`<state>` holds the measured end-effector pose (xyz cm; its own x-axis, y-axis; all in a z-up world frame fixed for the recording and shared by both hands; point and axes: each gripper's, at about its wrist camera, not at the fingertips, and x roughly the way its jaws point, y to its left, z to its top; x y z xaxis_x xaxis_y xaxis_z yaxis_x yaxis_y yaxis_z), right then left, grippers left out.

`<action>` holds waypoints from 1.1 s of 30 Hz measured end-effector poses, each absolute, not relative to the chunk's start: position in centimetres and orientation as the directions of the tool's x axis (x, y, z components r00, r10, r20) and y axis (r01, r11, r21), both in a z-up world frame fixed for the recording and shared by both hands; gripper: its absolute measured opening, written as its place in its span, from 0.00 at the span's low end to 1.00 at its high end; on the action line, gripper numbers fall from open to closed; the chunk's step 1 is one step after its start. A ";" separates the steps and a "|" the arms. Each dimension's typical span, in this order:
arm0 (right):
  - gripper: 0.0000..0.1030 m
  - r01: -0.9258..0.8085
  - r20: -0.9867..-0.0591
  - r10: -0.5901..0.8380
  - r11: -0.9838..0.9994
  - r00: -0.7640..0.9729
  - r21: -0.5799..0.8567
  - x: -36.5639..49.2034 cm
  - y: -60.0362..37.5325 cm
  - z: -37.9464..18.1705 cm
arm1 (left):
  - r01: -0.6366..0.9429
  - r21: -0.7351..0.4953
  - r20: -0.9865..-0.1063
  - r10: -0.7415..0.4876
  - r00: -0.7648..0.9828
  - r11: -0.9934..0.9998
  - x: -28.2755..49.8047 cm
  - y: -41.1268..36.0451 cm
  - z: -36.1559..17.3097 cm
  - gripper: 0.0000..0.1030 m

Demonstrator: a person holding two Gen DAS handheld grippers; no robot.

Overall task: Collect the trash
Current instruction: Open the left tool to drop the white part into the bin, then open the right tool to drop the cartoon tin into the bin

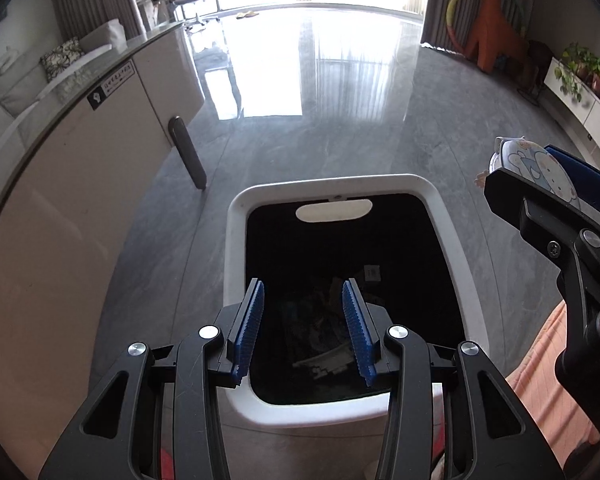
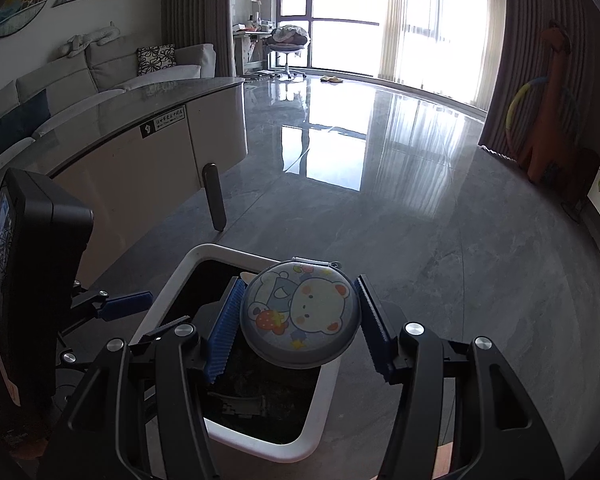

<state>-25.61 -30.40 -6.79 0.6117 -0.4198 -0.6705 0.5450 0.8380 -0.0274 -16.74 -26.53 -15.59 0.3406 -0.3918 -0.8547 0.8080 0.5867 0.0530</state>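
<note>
A white trash bin (image 1: 236, 248) with a black liner stands open on the grey floor; dark trash lies in its bottom. It also shows in the right wrist view (image 2: 320, 412). My left gripper (image 1: 303, 328) is open and empty, right over the bin's mouth. My right gripper (image 2: 300, 320) is shut on a round grey pouch (image 2: 300, 316) printed with a cartoon bear, held above the bin's right side. In the left wrist view the right gripper (image 1: 548, 184) and the pouch (image 1: 536, 168) hang to the right of the bin.
A beige cabinet with a dark top (image 1: 80, 184) and a dark bar handle (image 1: 188, 152) stands left of the bin. An orange giraffe toy (image 2: 548, 112) and potted plants (image 1: 580, 68) are at the right. A sofa (image 2: 100, 68) is beyond the cabinet.
</note>
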 end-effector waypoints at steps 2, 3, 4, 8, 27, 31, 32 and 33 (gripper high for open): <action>0.55 0.544 -0.675 -0.413 0.839 0.612 -0.020 -25.5 -30.5 -7.1 | 0.806 0.051 -0.857 -0.389 0.339 0.590 -16.5 -26.6 -15.6 0.42; 0.55 0.543 -0.678 -0.410 0.839 0.611 -0.018 -25.4 -30.6 -7.1 | 0.808 0.047 -0.858 -0.391 0.333 0.587 -16.4 -26.6 -15.6 0.43; 0.55 0.542 -0.678 -0.409 0.840 0.611 -0.017 -25.3 -30.6 -7.1 | 0.811 0.042 -0.860 -0.391 0.326 0.583 -16.4 -26.5 -15.7 0.46; 0.55 0.539 -0.679 -0.403 0.842 0.613 -0.014 -25.3 -30.7 -7.1 | 0.784 0.087 -0.827 -0.394 0.401 0.615 -16.0 -25.9 -15.1 0.94; 0.56 0.552 -0.740 -0.340 0.832 0.580 0.051 -22.3 -31.5 -10.4 | 0.678 0.216 -0.778 -0.295 0.554 0.702 -12.3 -21.9 -13.8 0.96; 0.56 0.556 -0.771 -0.321 0.830 0.550 0.052 -20.9 -31.3 -11.8 | 0.651 0.218 -0.778 -0.274 0.566 0.727 -11.1 -20.7 -13.6 0.96; 0.57 0.555 -0.773 -0.322 0.831 0.547 0.046 -20.7 -31.1 -12.0 | 0.648 0.216 -0.777 -0.273 0.567 0.730 -10.9 -20.5 -13.6 0.96; 0.60 0.552 -0.777 -0.319 0.833 0.542 0.043 -20.5 -30.9 -12.2 | 0.646 0.218 -0.775 -0.272 0.570 0.732 -10.8 -20.4 -13.5 0.96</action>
